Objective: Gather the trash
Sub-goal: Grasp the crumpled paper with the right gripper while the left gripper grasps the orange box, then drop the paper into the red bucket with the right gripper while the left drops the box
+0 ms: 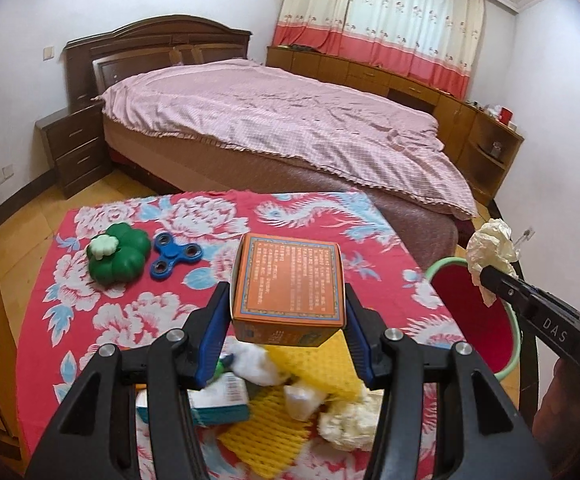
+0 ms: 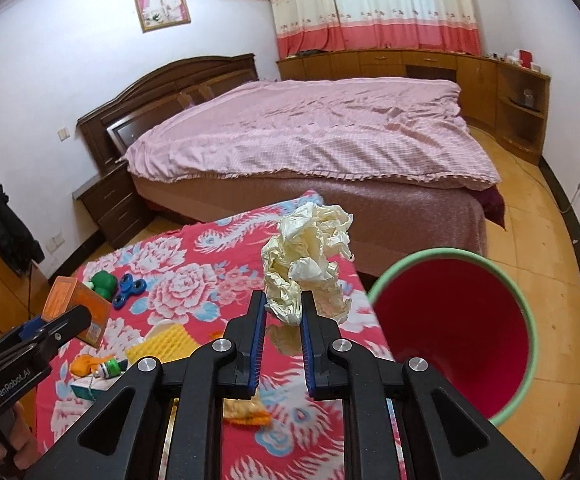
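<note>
Carrying two pieces of trash at once, the person is working both tools above the floral-clothed table (image 1: 102, 320); the right gripper (image 2: 284, 312) is clamped on a crumpled cream paper (image 2: 309, 260), which is sticking up and forward from between its pads, while the left gripper (image 1: 288, 300) is squeezing an orange box (image 1: 290, 284) by its two side faces, lifted clear of the cloth.

The red bin (image 2: 449, 320) with its pale green rim is standing just to the right of and below the right gripper, off the table's edge; the paper is not yet over the mouth, so I judge the right tool should be travelling rightward until the wad hangs above the red interior, then parting its fingers. The wad is light and springy and may be snagging on a pad, so a slight downward tilt would help. The box should be waiting its turn, held level to avoid slipping.

As far as the bin's inside is showing, nothing is lying in it, though its floor is hidden. Beneath the left gripper, yellow foam netting (image 1: 321, 364), white wads (image 1: 349, 420) and a small teal carton (image 1: 222, 400) are lying on the cloth.
</note>
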### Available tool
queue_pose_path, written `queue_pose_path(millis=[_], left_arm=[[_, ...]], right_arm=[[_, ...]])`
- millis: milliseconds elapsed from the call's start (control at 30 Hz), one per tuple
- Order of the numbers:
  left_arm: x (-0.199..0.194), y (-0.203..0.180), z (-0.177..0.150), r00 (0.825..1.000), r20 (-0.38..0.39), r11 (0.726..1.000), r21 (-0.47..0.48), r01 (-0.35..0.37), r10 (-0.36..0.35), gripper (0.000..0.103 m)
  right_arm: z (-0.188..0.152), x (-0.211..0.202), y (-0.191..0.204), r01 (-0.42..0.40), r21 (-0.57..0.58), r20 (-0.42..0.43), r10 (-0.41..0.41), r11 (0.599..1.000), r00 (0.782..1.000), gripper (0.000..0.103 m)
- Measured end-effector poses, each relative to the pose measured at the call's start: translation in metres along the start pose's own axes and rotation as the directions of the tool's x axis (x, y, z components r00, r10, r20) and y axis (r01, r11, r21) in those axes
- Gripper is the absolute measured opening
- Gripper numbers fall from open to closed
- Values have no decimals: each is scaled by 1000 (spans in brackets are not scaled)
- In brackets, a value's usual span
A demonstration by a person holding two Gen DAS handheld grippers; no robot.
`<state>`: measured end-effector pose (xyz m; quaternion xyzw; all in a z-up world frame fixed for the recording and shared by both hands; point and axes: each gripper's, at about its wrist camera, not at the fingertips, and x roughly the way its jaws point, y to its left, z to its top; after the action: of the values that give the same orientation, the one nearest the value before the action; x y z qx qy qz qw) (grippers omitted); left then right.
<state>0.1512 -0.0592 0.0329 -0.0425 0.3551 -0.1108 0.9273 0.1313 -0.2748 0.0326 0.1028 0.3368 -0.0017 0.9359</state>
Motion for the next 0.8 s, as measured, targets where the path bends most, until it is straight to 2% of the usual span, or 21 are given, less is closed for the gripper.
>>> queue_pose_path(millis=[433, 800], left_arm=[[14, -75, -6, 995, -47, 992, 94, 87, -83, 54], [46, -131, -15, 984, -122, 973, 170, 153, -133, 54]], right_arm=[[-20, -21, -70, 83, 78, -12, -82, 994, 997, 16], [-38, -9, -133, 125, 182, -66, -114, 975, 991, 17]])
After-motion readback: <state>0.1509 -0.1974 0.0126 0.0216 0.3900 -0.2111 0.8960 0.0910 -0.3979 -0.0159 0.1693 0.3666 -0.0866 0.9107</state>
